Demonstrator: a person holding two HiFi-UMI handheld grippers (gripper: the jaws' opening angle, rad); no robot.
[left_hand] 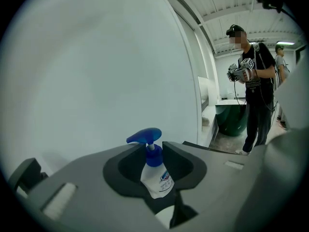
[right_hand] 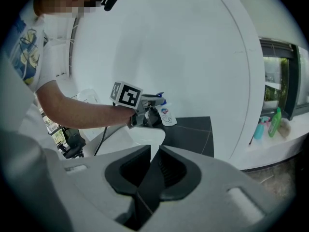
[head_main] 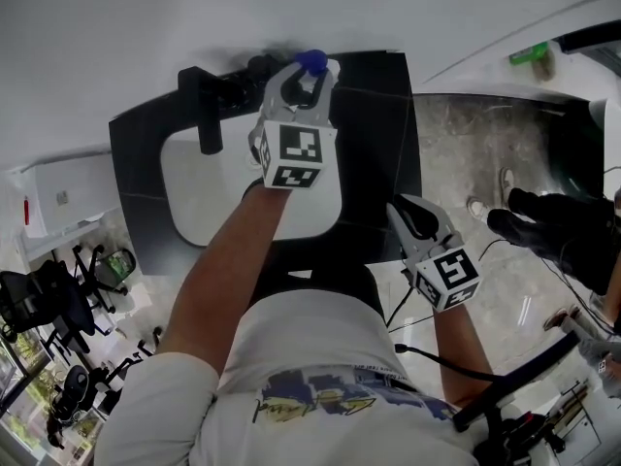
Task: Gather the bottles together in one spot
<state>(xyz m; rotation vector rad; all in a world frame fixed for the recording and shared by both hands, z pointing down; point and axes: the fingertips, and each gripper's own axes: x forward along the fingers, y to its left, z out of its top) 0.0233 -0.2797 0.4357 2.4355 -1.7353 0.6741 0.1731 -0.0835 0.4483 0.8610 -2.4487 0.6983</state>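
In the head view the left gripper (head_main: 306,83) is stretched out over the back of the dark counter (head_main: 378,134), behind the white sink (head_main: 179,197) and to the right of the black faucet (head_main: 206,115). The blue top of a pump bottle (head_main: 311,61) shows between its fingers. The right gripper (head_main: 406,216) hangs low near the person's body, well apart from the counter, and a green bottle (head_main: 531,55) stands far off on a pale ledge at upper right. The left gripper view settles the grip: the jaws are clamped on the white body of the pump bottle (left_hand: 157,178) just under its blue collar, with only wall behind it. In the right gripper view the jaws meet with nothing between them. Beyond them the pump bottle (right_hand: 166,115) is tilted in the left gripper beside the sink's back edge, though whether its base touches the counter I cannot tell. The green bottle (right_hand: 275,122) and a teal bottle (right_hand: 259,127) stand side by side on the ledge to the right. The step in hand looks like the carry of one bottle. The next move probably calls for taking it rightward and setting it upright beside those two, if that ledge is the gathering spot — releasing only once it stands steady.
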